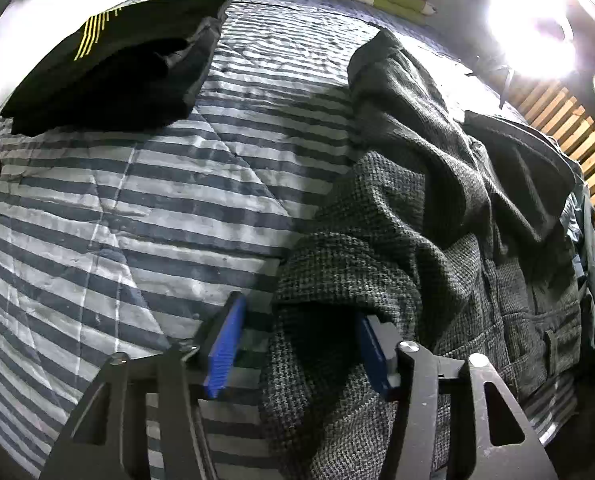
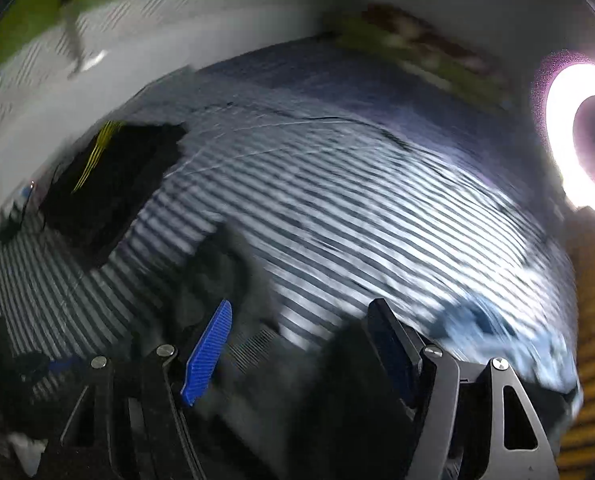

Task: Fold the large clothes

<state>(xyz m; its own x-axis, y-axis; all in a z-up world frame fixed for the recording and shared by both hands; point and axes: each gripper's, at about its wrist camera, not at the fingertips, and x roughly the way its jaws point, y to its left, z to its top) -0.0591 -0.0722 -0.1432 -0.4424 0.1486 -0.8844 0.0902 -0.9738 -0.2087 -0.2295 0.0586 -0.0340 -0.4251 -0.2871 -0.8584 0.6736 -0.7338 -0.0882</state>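
Bed: a striped quilt [image 1: 145,184] is covering it, and everything is lying on this quilt.
Grey coat: the checked woollen coat [image 1: 409,240] is lying crumpled on the quilt's right side, a fold of it reaching between the left tongs' fingers.
Black garment: a folded black piece with yellow stripes [image 1: 109,72] is resting at the quilt's far left corner, well apart from the coat.
Left tongs: the left tongs [image 1: 297,344] are standing open, blue pads spread, cloth lying between them unpinched.
Right tongs: the right tongs [image 2: 301,344] are hanging open above the quilt; the view is blurring.
Lamp: a ring lamp [image 2: 585,140] is glaring beyond the quilt's right edge.
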